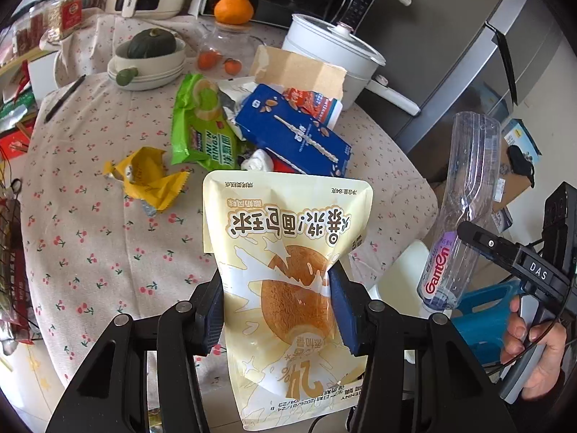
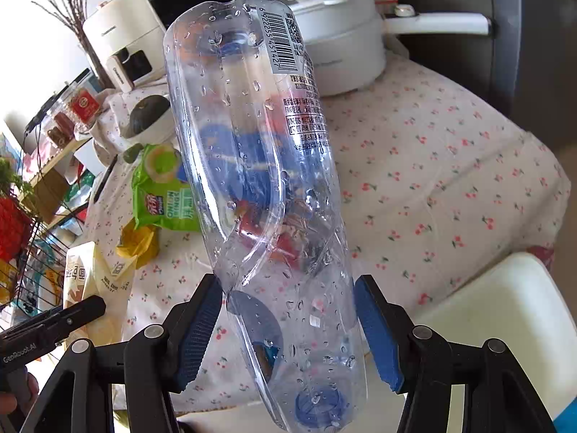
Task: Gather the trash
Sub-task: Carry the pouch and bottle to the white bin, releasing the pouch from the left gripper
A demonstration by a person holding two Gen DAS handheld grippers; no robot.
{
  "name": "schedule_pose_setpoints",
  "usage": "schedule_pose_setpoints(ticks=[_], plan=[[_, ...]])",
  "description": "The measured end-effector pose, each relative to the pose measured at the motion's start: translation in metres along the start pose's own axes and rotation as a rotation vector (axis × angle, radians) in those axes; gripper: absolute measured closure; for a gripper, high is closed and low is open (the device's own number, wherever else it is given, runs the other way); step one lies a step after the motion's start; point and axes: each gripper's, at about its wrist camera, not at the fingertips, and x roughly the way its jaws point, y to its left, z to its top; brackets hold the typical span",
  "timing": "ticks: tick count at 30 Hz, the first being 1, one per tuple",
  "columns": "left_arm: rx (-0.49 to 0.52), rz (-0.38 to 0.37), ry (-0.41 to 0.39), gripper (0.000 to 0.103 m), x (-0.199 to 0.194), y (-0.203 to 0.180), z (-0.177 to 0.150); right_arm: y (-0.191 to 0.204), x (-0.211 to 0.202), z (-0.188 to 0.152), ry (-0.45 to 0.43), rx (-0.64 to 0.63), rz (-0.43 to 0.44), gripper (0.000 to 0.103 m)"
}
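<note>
My left gripper (image 1: 276, 310) is clenched on a cream snack pouch (image 1: 288, 252), pads biting its pinched waist; my right gripper (image 2: 288, 328) is clamped across a crushed, empty water bottle (image 2: 259, 187), cap end toward me. Both items hang clear above the table (image 1: 90, 252). Risk one: the bottle is wet with droplets and creased, and the right pad appears to meet it only at the edge, so I judge it could twist or slide out if swung. Risk two: the pouch is held by thin film alone, so a tug or snag on the cloth could pull it free. Just beyond the pouch lie more trash items not yet collected: a yellow wrapper (image 1: 148, 180), a green onion-ring bag (image 1: 198, 126), a blue carton (image 1: 295, 133) and a torn cardboard piece (image 1: 299, 68). Further back stand a white pot (image 1: 331, 54), bowls with a squash (image 1: 151, 45), and an orange (image 1: 233, 9). No bin shows plainly; a white container (image 2: 497, 317) beside the table is cut off, its purpose unclear. The pouch's lower end is cropped from view, and what lies under the pile is hidden.
</note>
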Motion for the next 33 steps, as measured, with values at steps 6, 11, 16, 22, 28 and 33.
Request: schedule_pose_setpoints(ticks=[6,11,16,22,28,33], plan=[[0.090,-0.055,0.036,0.049,0.021,-0.048,-0.005,-0.039,-0.043,-0.004,-0.084,0.035,-0.075,0.038],[0.184,-0.115,0.084,0.049,0.052,-0.107,-0.014,-0.086,-0.073,-0.017,-0.101,0.105,-0.137,0.038],[0.269,-0.209,0.117,0.049,0.089,-0.178,-0.028,-0.128,-0.102,-0.028,-0.140,0.145,-0.210,0.038],[0.322,-0.280,0.134,0.049,0.138,-0.232,-0.040,-0.167,-0.116,-0.044,-0.125,0.170,-0.300,0.038],[0.401,-0.317,0.166,0.049,0.173,-0.265,-0.063,-0.205,-0.131,-0.058,-0.129,0.231,-0.347,0.038],[0.482,-0.342,0.175,0.048,0.192,-0.290,-0.081,-0.223,-0.132,-0.064,-0.111,0.268,-0.359,0.037]])
